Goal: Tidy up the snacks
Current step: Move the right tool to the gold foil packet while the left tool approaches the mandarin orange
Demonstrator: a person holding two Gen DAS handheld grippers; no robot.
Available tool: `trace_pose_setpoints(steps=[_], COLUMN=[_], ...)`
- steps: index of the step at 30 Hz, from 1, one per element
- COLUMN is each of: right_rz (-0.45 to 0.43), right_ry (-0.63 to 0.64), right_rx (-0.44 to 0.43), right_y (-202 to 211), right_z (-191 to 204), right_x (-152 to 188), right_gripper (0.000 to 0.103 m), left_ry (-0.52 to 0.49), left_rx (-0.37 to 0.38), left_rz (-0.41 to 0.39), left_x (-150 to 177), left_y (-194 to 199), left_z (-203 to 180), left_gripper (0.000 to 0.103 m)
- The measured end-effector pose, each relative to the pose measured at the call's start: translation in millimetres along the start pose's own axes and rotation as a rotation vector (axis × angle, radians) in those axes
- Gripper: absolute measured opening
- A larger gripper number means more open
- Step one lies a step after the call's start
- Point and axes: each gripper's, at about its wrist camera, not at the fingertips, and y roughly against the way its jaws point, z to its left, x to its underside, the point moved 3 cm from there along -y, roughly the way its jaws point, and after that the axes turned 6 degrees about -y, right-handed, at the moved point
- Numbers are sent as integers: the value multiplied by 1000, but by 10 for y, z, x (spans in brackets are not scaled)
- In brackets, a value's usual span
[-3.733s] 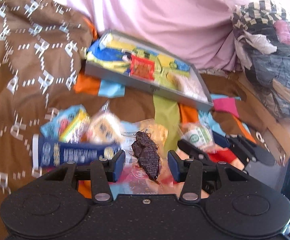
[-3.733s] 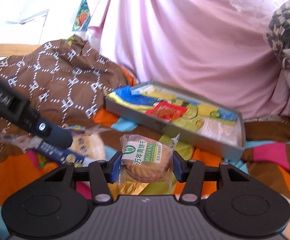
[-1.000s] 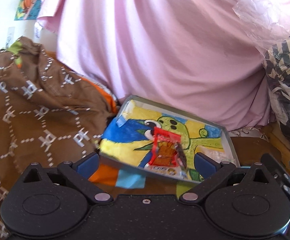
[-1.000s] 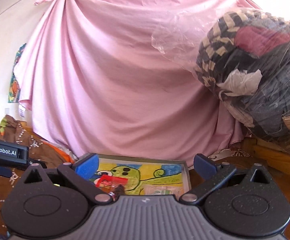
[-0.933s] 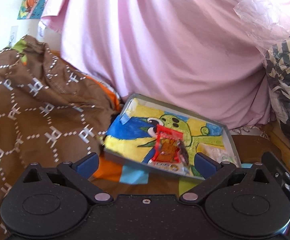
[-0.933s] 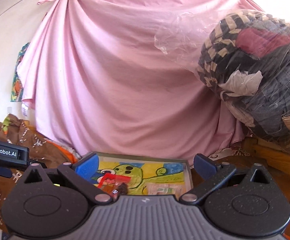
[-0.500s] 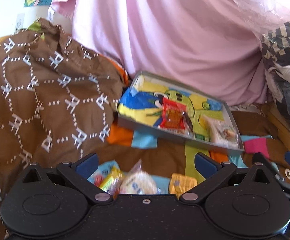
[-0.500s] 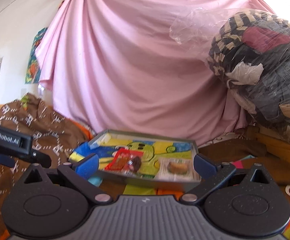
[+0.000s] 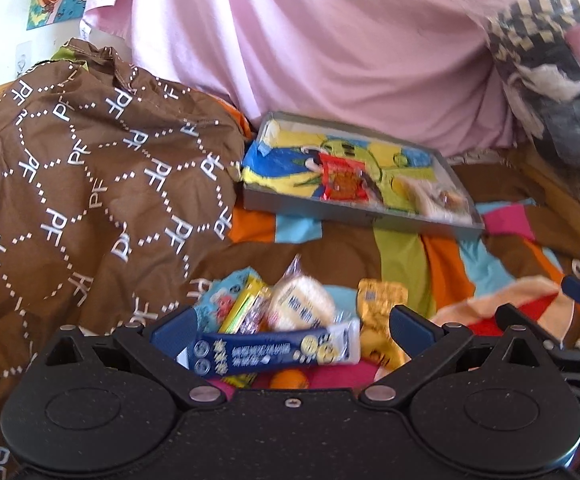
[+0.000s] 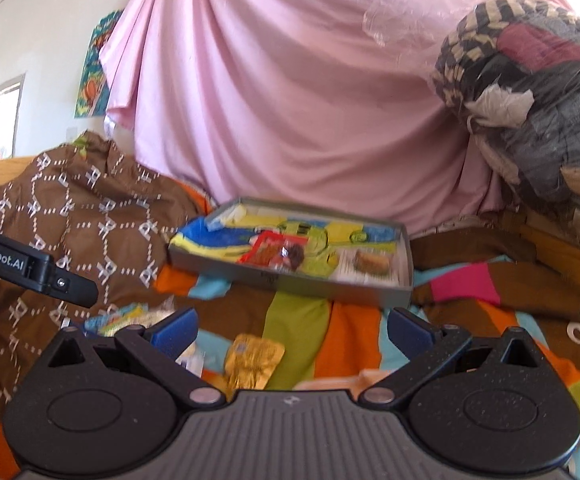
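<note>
Striped bedspread (image 9: 441,256) carries tray (image 9: 353,214), loose snacks (image 9: 290,320).

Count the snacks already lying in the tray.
3: a red packet in the middle, a dark snack against its right side, and a wrapped cake at the right end of the tray. None seems hidden.

Bright daylight, fisheye edges, slight blur

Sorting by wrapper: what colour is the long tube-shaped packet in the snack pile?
Dark blue with white ends, the long packet shows best in the left wrist view.
</note>
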Motion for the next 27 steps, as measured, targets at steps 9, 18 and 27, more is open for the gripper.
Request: trace_pose_setpoints(steps=[9,18,27], right_rz=[232,356,400], right_ry=[43,48,60], right_rx=[-29,-86,-128], right_y=[-104,-249,-357], right_z=[86,182,240], right_x=[291,459,527], right_gripper=[103,103,103], left_ry=[-97,-70,-29], left_rx=[-6,-17,-36], left_rz=[68,165,233], left_x=[357,566,614], left_y=[23,-105,-288], left_z=[27,85,132], left_gripper=[102,102,102])
